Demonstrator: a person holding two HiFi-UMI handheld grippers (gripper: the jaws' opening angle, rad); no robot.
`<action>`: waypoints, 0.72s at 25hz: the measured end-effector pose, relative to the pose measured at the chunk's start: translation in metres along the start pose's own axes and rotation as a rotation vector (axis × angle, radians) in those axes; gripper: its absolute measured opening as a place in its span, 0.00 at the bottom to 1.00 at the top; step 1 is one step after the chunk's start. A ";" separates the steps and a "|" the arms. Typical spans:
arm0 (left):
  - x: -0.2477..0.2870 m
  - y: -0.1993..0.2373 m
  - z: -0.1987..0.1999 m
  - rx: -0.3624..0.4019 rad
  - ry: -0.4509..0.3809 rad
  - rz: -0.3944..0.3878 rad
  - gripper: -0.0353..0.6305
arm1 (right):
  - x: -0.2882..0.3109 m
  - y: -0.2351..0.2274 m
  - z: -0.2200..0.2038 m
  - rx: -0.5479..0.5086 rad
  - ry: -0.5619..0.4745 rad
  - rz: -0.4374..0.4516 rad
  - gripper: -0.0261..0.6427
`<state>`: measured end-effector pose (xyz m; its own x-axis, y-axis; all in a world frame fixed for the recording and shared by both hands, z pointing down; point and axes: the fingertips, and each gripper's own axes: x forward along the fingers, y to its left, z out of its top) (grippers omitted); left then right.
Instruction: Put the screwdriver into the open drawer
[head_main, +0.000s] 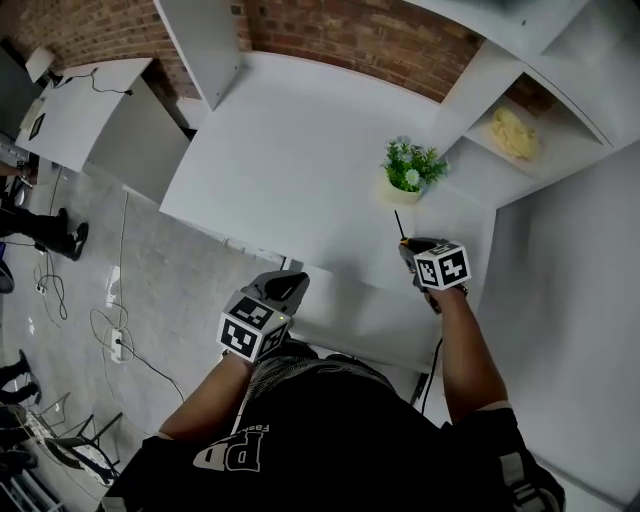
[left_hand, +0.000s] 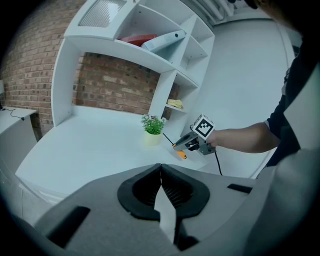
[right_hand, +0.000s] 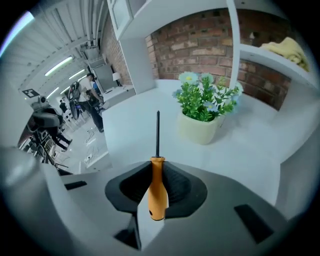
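Observation:
A screwdriver with an orange handle and a thin black shaft is clamped in my right gripper, which is shut on the handle. Its shaft points away from me toward a small potted plant. In the head view the right gripper hangs over the near right part of the white desk. Below the desk's front edge a white drawer stands pulled out; its inside is not clear. My left gripper is shut and empty at that edge, left of the drawer.
White shelving rises at the right, with a yellow object on one shelf. A brick wall backs the desk. Cables and a power strip lie on the grey floor at the left, beside another white table.

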<state>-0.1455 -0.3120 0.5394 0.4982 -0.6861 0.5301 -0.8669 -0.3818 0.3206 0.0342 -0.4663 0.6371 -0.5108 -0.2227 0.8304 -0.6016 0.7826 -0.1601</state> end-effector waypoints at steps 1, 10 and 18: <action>0.000 -0.007 0.002 0.009 -0.006 0.000 0.08 | -0.008 0.003 -0.001 0.020 -0.024 0.012 0.15; -0.001 -0.071 -0.006 0.047 -0.020 -0.004 0.08 | -0.077 0.025 -0.028 0.223 -0.230 0.117 0.15; 0.004 -0.122 -0.030 0.059 -0.004 -0.009 0.08 | -0.108 0.036 -0.077 0.366 -0.297 0.173 0.15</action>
<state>-0.0373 -0.2496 0.5261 0.5061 -0.6850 0.5241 -0.8619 -0.4238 0.2784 0.1152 -0.3698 0.5829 -0.7431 -0.3053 0.5955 -0.6413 0.5794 -0.5031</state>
